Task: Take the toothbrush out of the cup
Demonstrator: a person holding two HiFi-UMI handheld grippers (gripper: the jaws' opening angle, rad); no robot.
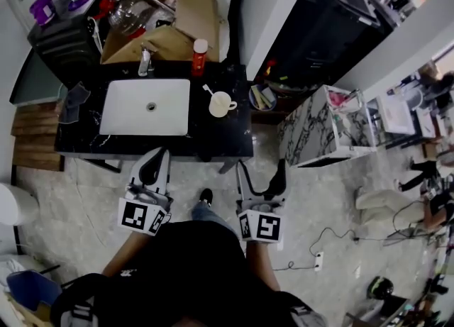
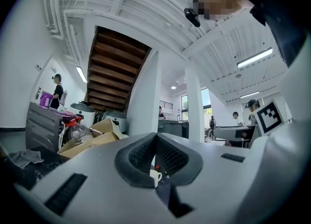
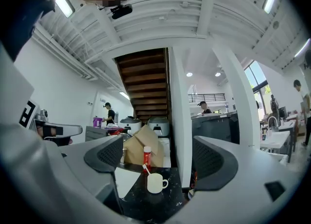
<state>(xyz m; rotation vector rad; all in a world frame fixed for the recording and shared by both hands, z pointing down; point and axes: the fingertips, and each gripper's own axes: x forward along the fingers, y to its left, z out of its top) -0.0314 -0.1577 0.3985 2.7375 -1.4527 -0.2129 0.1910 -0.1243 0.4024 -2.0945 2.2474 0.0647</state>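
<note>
Two hand-held grippers are positioned in front of the black counter (image 1: 213, 137), well apart from everything on it.

Left gripper (image 1: 156, 159): jaws together, nothing clamped between them.

Right gripper (image 1: 260, 166): jaws apart, nothing held between them.

Cup (image 1: 220, 104): white, with a handle, upright on the counter just right of the white sink (image 1: 145, 107). In the right gripper view it appears beyond the gap between the jaws.

Toothbrush (image 1: 208, 91): stands in the cup, tilted toward the sink, with its upper end projecting above the rim.

Red bottle (image 1: 200, 57): upright at the back edge of the counter, behind the cup.

Cardboard box (image 1: 181, 6): open, behind the counter.
</note>
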